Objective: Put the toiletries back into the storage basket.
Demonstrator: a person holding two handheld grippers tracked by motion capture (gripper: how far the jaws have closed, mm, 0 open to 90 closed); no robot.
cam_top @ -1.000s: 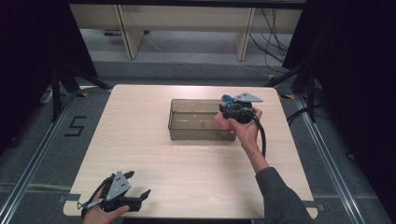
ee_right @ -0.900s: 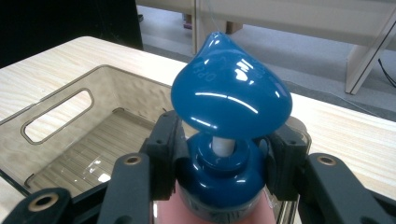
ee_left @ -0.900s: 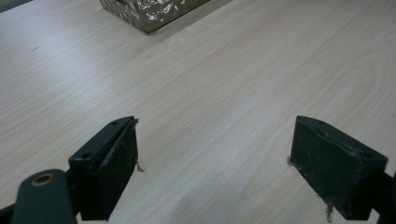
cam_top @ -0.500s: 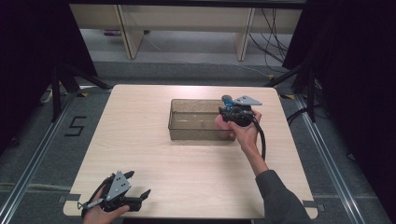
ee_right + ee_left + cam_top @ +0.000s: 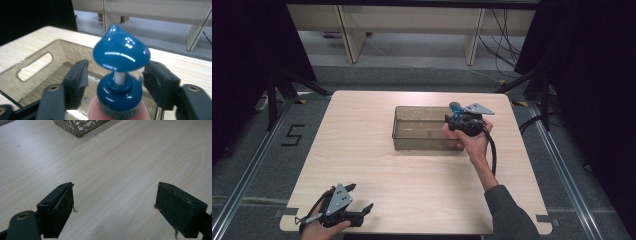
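Note:
A bottle with a glossy blue pump head (image 5: 121,51) and a pinkish body stands between the jaws of my right gripper (image 5: 116,75). Those jaws have just been opening, and the pads now stand a little off the blue collar on both sides. In the high view the right gripper (image 5: 456,113) hangs over the right end of a clear brownish box (image 5: 422,142), with the blue pump head (image 5: 455,106) at its tip. My left gripper (image 5: 361,196) rests at the table's near left corner. It is open (image 5: 115,205), with bare wood between the jaws.
The box (image 5: 35,65) has a cut-out handle in its end wall and looks bare inside. Its corner (image 5: 80,126) shows far ahead of the left gripper. The light wooden table (image 5: 362,150) stands on a dark floor, with shelf legs behind it.

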